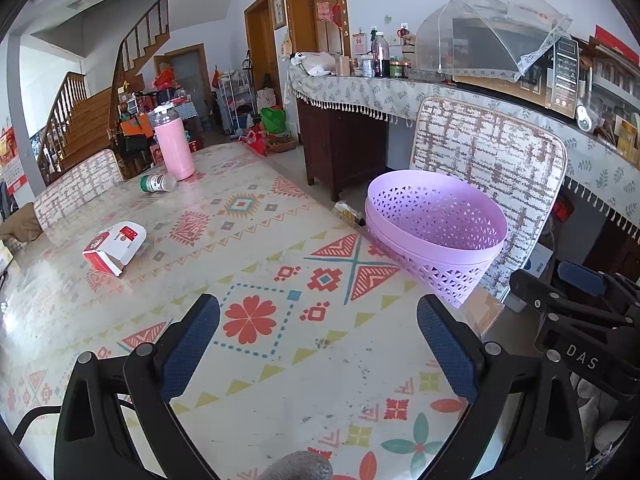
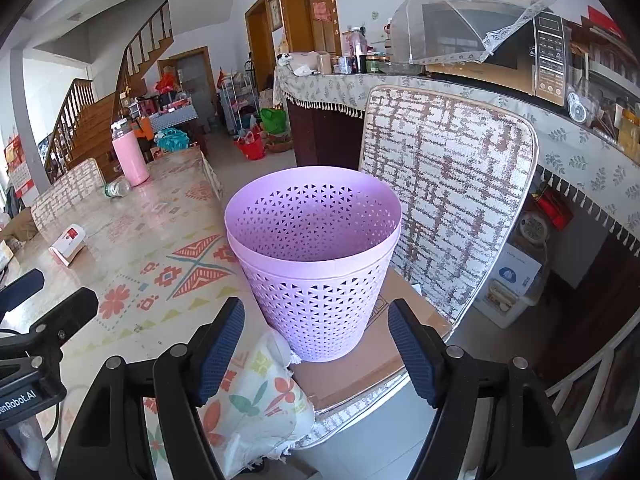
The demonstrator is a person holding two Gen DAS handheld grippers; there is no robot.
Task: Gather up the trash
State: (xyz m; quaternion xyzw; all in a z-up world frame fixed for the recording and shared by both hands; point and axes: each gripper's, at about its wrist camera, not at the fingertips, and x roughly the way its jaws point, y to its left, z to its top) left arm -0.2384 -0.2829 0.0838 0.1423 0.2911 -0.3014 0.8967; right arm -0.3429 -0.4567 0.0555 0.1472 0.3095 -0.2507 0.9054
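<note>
A purple perforated trash basket [image 2: 316, 268] stands empty on a cardboard sheet on a chair seat beside the table; it also shows in the left wrist view [image 1: 436, 232]. A red and white carton [image 1: 115, 247] lies on the patterned table [image 1: 280, 360] at the left; it also shows in the right wrist view [image 2: 69, 242]. A small plastic bottle [image 1: 159, 183] lies on its side farther back. My left gripper [image 1: 318, 344] is open and empty above the table's near part. My right gripper [image 2: 316, 350] is open and empty just in front of the basket.
A pink tumbler [image 1: 173, 146] stands upright behind the lying bottle. A woven chair back [image 2: 448, 184] rises behind the basket. A second chair [image 1: 78, 186] stands at the table's far left. A counter with a microwave [image 2: 516, 48] and mesh food cover runs along the right.
</note>
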